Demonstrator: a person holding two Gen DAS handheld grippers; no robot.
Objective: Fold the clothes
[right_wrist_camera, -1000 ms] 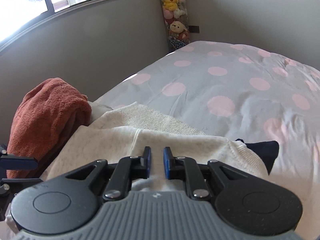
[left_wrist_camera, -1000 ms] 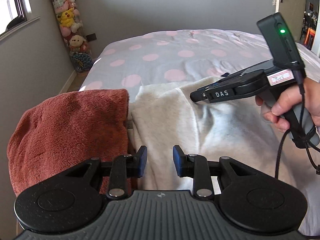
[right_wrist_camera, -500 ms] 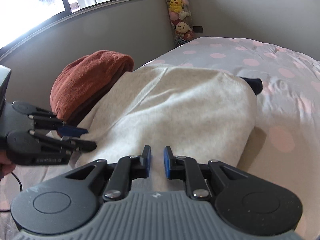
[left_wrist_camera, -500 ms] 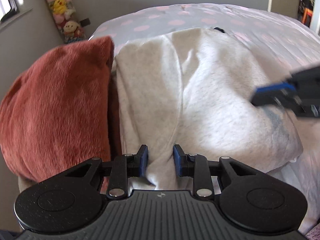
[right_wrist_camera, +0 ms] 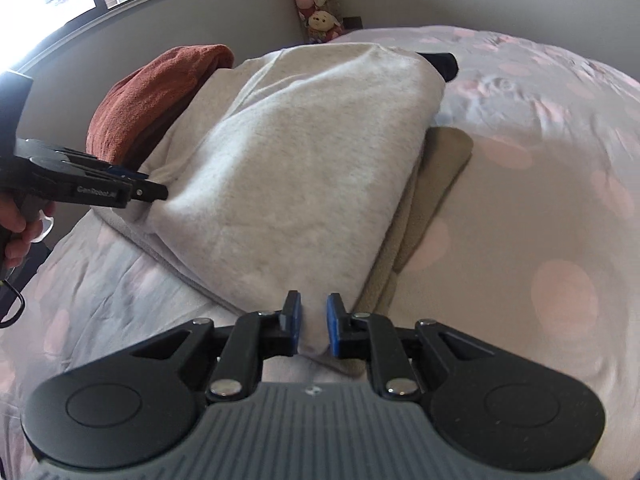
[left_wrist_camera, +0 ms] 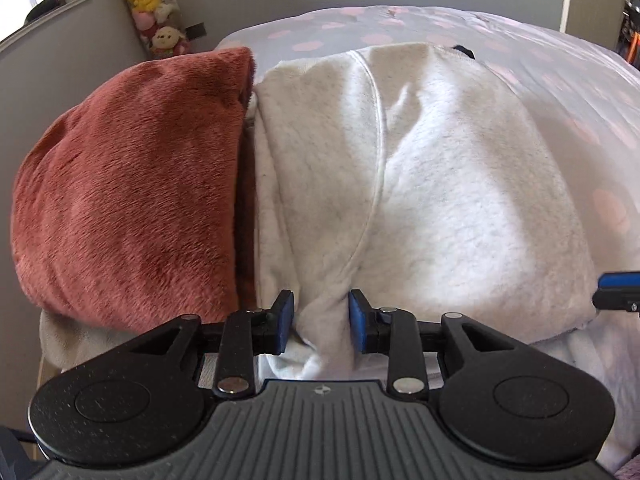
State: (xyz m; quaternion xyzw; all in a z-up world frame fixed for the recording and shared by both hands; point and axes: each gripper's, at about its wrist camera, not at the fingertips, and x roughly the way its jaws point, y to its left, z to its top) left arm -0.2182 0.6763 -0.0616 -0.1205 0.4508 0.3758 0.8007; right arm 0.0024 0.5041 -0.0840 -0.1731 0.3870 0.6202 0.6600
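Pale grey sweatshirt (left_wrist_camera: 420, 184) lies folded on the bed (right_wrist_camera: 540, 184), touching the rust fleece blanket (left_wrist_camera: 128, 184) on its window side, stacked over a beige garment (right_wrist_camera: 440, 168). Left hand-held gripper (left_wrist_camera: 320, 322) at the sweatshirt's near edge, jaws opening, a fabric ridge between the pads, not pinched. Right hand-held gripper (right_wrist_camera: 313, 322) at the sweatshirt's near corner, jaws narrow, cloth in the gap, pads apparently not clamping. Risk: left lets go early, fold slumps; right may snag the beige layer too.
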